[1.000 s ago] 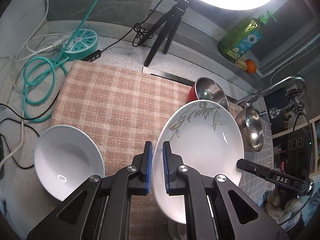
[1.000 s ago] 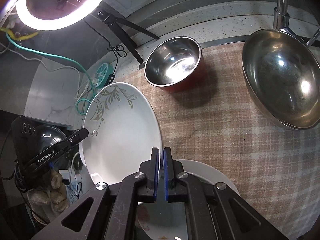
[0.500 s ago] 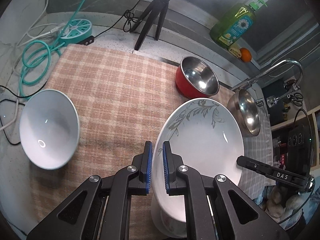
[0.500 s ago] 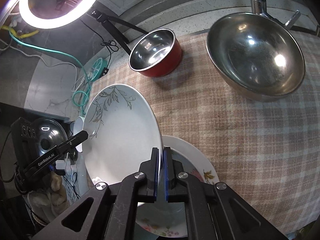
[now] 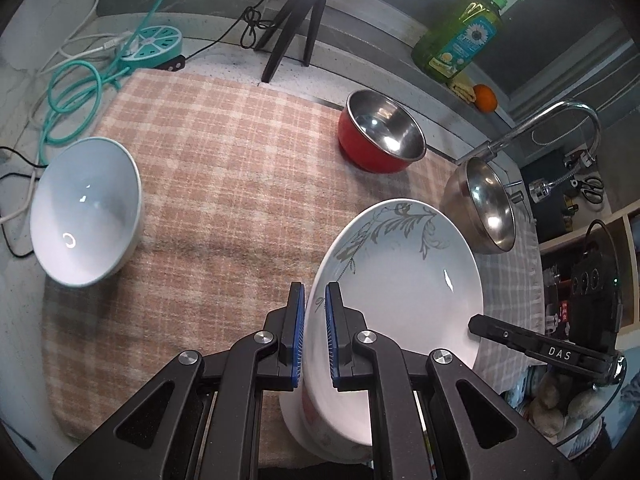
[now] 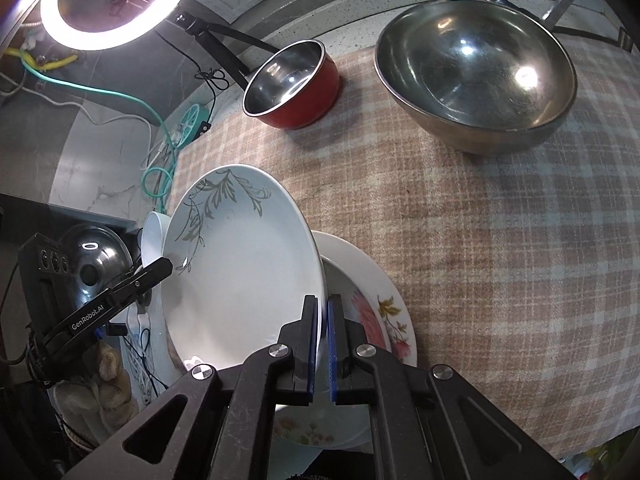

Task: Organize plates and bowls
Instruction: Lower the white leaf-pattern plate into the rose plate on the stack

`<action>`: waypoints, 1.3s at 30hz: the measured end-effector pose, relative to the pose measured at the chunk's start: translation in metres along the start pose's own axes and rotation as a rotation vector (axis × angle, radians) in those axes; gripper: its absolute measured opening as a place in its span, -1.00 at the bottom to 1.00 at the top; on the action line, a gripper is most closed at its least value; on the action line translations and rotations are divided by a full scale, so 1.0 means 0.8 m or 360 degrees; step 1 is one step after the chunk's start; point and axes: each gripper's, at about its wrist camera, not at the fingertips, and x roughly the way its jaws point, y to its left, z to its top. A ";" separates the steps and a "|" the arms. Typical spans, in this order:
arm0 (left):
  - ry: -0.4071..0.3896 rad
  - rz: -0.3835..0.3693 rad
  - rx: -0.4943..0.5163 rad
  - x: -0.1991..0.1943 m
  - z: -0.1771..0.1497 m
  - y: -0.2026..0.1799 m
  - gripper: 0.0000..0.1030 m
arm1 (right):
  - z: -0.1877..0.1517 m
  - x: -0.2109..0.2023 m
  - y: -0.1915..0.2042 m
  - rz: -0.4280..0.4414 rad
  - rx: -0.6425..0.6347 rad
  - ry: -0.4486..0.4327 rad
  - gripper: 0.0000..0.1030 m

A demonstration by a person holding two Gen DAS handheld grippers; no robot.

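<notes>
Blue-padded jaws of the left gripper [image 5: 315, 332] pinch the near-left rim of the leaf-patterned plate [image 5: 404, 276], nearly closed on it. At the plate's opposite rim the right gripper [image 6: 323, 344] clamps the same way, so the tilted plate hangs between both, low in each frame. Only the right wrist view clearly shows the flowered plate [image 6: 372, 300] lying directly beneath. Only the left wrist view shows the white bowl [image 5: 84, 212] whole, at the checked cloth's [image 5: 240, 184] left edge. Farther up sit the red bowl [image 5: 380, 136] and the steel bowl [image 6: 476, 80].
</notes>
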 end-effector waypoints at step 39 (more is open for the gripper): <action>0.0084 0.0005 -0.0056 0.020 -0.065 0.001 -0.84 | -0.045 0.006 -0.029 -0.0034 0.0003 0.0083 -0.91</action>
